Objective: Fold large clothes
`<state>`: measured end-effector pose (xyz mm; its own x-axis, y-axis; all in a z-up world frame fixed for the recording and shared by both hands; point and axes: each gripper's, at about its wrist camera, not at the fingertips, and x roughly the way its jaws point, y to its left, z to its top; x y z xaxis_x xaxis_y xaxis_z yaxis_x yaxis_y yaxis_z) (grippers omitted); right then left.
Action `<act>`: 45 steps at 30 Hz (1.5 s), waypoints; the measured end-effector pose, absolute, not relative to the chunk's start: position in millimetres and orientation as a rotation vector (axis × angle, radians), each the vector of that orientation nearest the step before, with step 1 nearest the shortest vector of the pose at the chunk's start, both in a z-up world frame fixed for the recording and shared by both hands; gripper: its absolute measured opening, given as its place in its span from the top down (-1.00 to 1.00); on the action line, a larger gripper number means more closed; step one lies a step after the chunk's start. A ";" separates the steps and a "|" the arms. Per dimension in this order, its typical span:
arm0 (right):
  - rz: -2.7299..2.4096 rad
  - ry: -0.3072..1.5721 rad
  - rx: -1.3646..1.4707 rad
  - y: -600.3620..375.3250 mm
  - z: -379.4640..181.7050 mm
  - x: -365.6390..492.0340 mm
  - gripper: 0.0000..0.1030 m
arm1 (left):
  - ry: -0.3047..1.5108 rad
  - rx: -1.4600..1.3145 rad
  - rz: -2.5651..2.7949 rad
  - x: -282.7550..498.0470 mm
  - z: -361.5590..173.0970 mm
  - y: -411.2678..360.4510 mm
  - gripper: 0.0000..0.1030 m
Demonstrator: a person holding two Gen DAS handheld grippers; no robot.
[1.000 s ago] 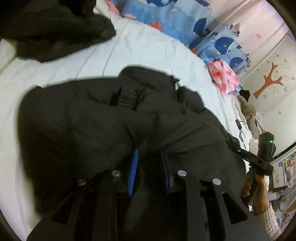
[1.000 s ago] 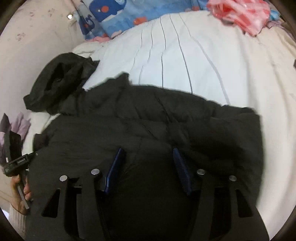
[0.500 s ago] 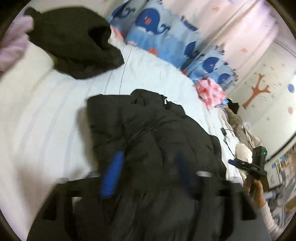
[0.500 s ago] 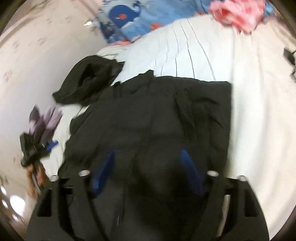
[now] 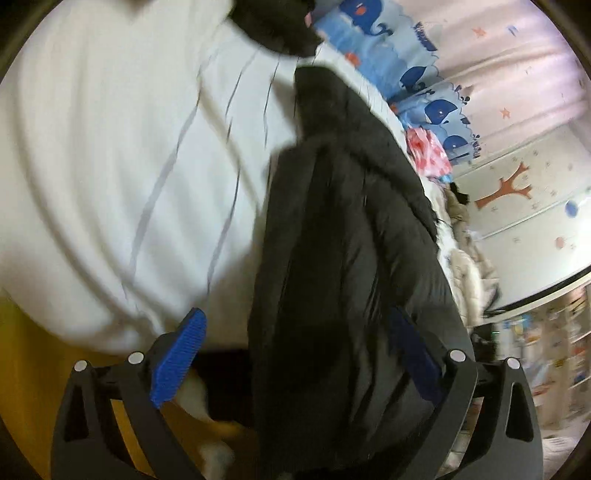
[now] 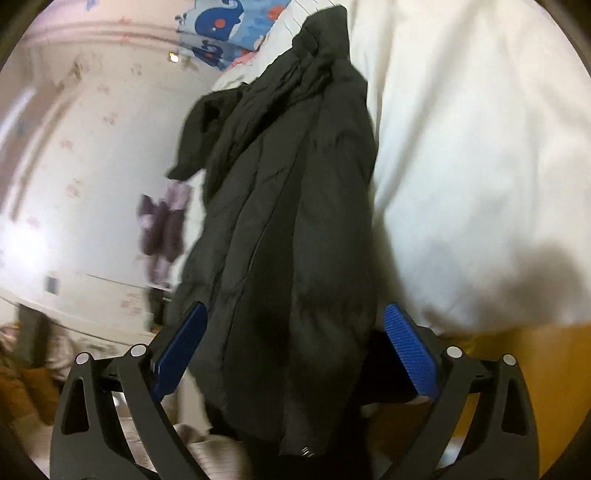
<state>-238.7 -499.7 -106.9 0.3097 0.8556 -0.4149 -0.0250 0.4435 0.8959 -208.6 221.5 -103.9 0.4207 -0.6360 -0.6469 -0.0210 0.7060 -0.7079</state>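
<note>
Both my tongs, left gripper [image 5: 291, 365] and right gripper [image 6: 295, 350], are opening wide around the black jacket [image 5: 351, 258]; it may unfold over the bed [image 5: 129, 147] edge

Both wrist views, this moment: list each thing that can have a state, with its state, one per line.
Black puffer jacket: folded into a long narrow strip on the bed, lying between both grippers' pads, not pinched.
Left gripper: jaws wide and opening, pads clear of the jacket.
Right gripper: jaws wide and opening, nothing clamped.
Second dark garment: crumpled at the far end of the bed.
White bedsheet: spread, lightly creased.
</note>
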 end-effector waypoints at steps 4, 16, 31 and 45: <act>0.763 1.109 1.012 -491.6 -120.9 -240.5 -0.85 | 1.117 -0.820 -0.509 -218.7 -133.4 212.5 -0.83; 0.904 1.032 1.110 -457.0 -123.4 -230.8 -0.86 | 1.064 -0.913 -0.681 -228.5 -117.6 165.2 -0.72; 0.966 0.697 1.044 -450.7 -40.1 -251.0 0.82 | 0.869 -0.960 -0.628 -264.0 -35.2 179.8 0.74; 0.861 0.999 1.257 -492.5 -169.5 -276.3 -0.76 | 1.081 -1.004 -0.679 -287.4 -121.4 222.1 -0.68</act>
<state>-276.3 -492.5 -169.5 0.3459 0.9300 -0.1241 0.0149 0.1268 0.9918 -287.4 222.1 -121.4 0.3494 -0.8509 -0.3923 -0.0153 0.4135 -0.9104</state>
